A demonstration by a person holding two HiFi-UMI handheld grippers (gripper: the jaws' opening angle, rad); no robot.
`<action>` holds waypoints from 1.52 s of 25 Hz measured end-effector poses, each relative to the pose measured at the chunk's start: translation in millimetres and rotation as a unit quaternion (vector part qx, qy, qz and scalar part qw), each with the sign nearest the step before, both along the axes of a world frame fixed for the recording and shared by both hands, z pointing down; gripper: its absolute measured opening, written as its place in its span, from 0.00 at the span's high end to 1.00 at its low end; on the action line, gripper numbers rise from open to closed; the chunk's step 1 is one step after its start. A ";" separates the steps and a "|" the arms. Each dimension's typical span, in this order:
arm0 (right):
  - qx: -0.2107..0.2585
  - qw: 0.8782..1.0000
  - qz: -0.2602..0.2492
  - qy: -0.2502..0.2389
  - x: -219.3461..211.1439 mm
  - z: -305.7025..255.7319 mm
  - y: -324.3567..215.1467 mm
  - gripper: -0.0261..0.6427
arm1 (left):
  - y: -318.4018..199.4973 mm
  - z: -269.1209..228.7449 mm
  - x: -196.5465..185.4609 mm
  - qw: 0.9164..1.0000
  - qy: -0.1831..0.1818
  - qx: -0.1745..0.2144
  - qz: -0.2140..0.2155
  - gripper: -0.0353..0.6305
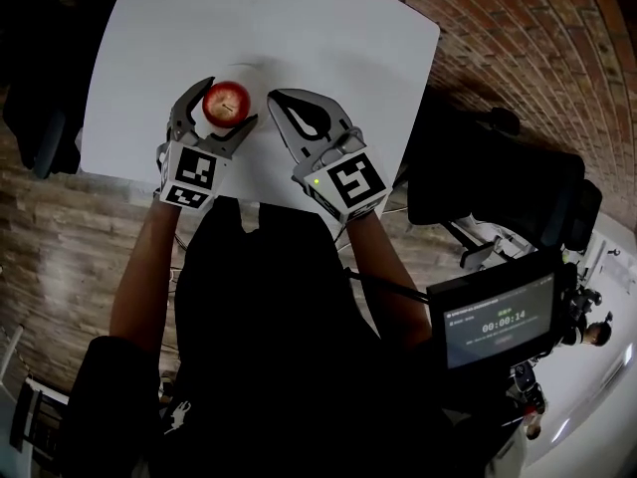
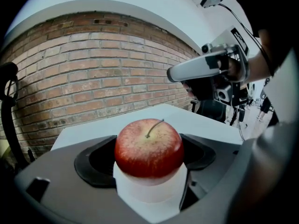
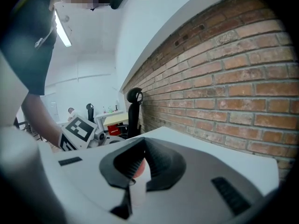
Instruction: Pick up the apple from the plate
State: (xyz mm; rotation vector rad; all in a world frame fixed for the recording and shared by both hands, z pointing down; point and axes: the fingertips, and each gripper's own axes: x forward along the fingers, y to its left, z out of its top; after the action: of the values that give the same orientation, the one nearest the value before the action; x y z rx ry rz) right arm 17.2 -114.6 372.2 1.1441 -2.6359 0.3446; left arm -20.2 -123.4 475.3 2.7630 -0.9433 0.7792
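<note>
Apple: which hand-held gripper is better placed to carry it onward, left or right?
Left. The left hand-held gripper has its jaws clamped on the apple. The right hand-held gripper is beside it, with its jaws together and nothing in them.

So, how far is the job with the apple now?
Done: the left gripper is closed on the apple, one jaw on each side. In hand: it holds the apple over the white table; no plate shows under it. Left: probably nothing, if the apple is clear. The right gripper is shut and empty.
</note>
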 end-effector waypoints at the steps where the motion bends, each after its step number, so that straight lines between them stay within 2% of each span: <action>1: 0.006 1.000 0.001 -0.001 -1.9 -4.3 0.7 0.96 | 1.2 -3.9 -1.3 1.000 0.002 0.003 0.001 0.32; 5: 0.005 1.000 0.009 0.010 -10.0 -14.4 9.5 0.96 | 8.3 -20.8 -9.6 1.000 0.011 0.010 0.006 0.32; 10: 0.001 1.000 0.022 0.014 -1.8 -17.6 10.3 0.96 | 6.0 -33.0 -1.8 1.000 0.019 0.019 0.012 0.32; 14: 0.035 0.999 0.025 -0.007 -0.1 -32.8 9.6 0.96 | 6.7 -44.0 3.3 0.999 0.019 0.025 0.017 0.32; 17: 0.030 0.999 0.031 -0.009 -0.2 -37.1 12.6 0.96 | 7.2 -51.5 4.1 0.999 0.019 0.031 0.022 0.32; 24: 0.053 0.998 0.037 -0.021 -1.2 -54.0 14.4 0.96 | 7.9 -79.7 6.8 0.998 0.032 0.044 0.028 0.32; 34: 0.051 0.998 0.047 -0.011 5.9 -65.4 24.7 0.96 | 20.4 -100.1 -0.5 0.997 0.030 0.063 0.029 0.32; 38: 0.065 0.996 0.052 -0.018 8.9 -72.2 27.0 0.96 | 25.9 -104.9 0.2 0.997 0.029 0.066 0.032 0.32</action>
State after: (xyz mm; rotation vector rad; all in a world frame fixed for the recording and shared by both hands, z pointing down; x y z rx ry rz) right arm 26.1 -87.5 299.9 1.3297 -2.6696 0.2180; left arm -20.1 -97.5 370.4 2.9247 -0.9319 0.6645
